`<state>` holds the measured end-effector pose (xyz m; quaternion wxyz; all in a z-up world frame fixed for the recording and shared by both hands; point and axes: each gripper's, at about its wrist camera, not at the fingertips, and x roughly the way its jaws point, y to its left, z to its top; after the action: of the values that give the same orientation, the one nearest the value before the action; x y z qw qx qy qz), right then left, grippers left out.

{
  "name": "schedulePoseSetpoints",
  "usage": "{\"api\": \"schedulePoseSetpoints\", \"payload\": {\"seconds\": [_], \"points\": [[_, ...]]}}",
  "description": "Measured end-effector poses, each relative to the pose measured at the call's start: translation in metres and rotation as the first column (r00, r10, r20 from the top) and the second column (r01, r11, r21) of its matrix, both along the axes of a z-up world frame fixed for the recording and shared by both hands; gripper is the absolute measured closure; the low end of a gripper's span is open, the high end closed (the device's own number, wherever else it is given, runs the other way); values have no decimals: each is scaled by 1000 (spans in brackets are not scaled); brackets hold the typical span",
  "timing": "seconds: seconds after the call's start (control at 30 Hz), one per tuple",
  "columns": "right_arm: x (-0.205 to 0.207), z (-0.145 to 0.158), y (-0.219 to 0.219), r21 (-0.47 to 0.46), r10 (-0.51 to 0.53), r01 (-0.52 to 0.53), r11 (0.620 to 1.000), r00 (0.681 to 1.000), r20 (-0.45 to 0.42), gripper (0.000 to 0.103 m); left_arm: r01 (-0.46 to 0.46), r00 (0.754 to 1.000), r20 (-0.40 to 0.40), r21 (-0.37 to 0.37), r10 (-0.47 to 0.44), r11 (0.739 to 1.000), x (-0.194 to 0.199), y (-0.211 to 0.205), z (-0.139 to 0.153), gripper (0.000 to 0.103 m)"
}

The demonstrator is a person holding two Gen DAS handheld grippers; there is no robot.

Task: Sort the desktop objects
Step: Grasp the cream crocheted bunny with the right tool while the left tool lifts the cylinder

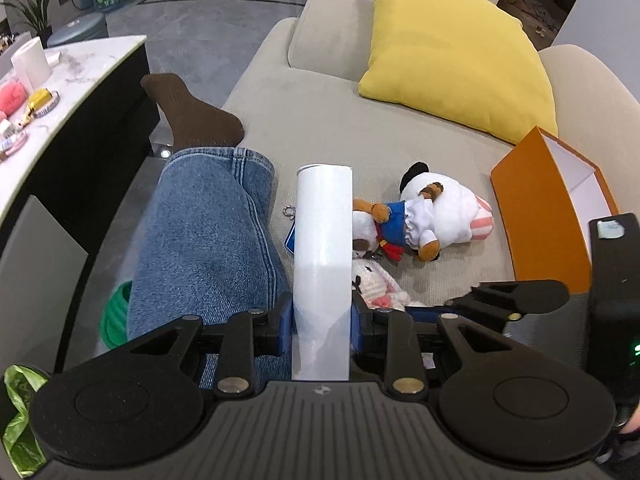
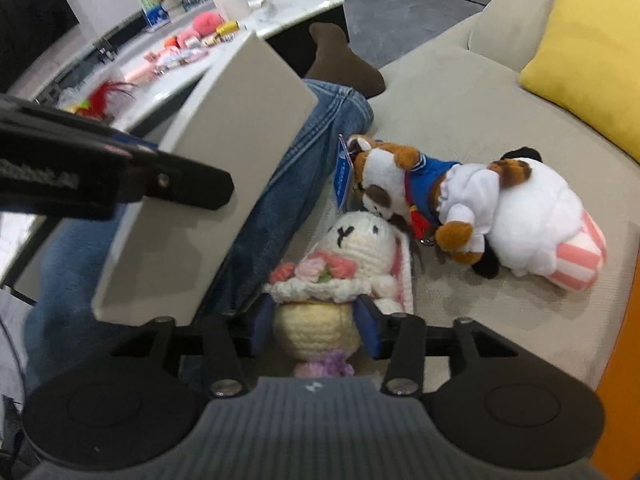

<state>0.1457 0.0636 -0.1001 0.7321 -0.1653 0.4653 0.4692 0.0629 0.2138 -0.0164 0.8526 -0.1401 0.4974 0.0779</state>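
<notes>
the right gripper point(image 2: 316, 330) is standing spread around a crocheted bunny point(image 2: 344, 264) on the sofa point(image 2: 460, 92), its blue pads flanking the doll's cream body without visibly pressing it. just ahead of the fingertips a plush dog point(image 2: 404, 184) is lying across a white plush point(image 2: 536, 220), its head touching the bunny's. to the left, the left gripper point(image 1: 323, 320) is pinching a flat white lid point(image 1: 324, 248) edge-on, holding it above a denim leg point(image 1: 208, 240). right of that tool an orange box point(image 1: 544, 216) is sitting open. a lift could go wrong here: the soft yarn is likely giving under the pads and may be slipping free, the bunny's ear may be dragging the dog's keyring along, and the lid is hanging close enough to be knocking the right tool as both hands move.
</notes>
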Motion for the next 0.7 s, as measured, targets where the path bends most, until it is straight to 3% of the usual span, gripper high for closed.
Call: {"api": "schedulePoseSetpoints", "payload": {"seconds": [0.13,0.23,0.3,0.43,0.7], "points": [[1,-11,15,-48,6,-4,999,999,39,39,-7,1000,3,-26,7,1000,-2,4,-5,71],[-1,-22,20,-112,0,10,994,996,89,43,-12,1000,7,-41,13,999,-3,7,-6,71],[0,-25,16,-91,-21,29,995,996,84,47,-12,1000,10,-45,12,999,-4,7,-7,71],[0,-11,2,-50,-54,57,997,996,70,52,19,1000,19,-25,-18,1000,-6,-2,-1,71],[-20,46,-62,29,-92,90,996,994,57,52,157,985,61,41,-159,987,-8,-49,28,71]]}}
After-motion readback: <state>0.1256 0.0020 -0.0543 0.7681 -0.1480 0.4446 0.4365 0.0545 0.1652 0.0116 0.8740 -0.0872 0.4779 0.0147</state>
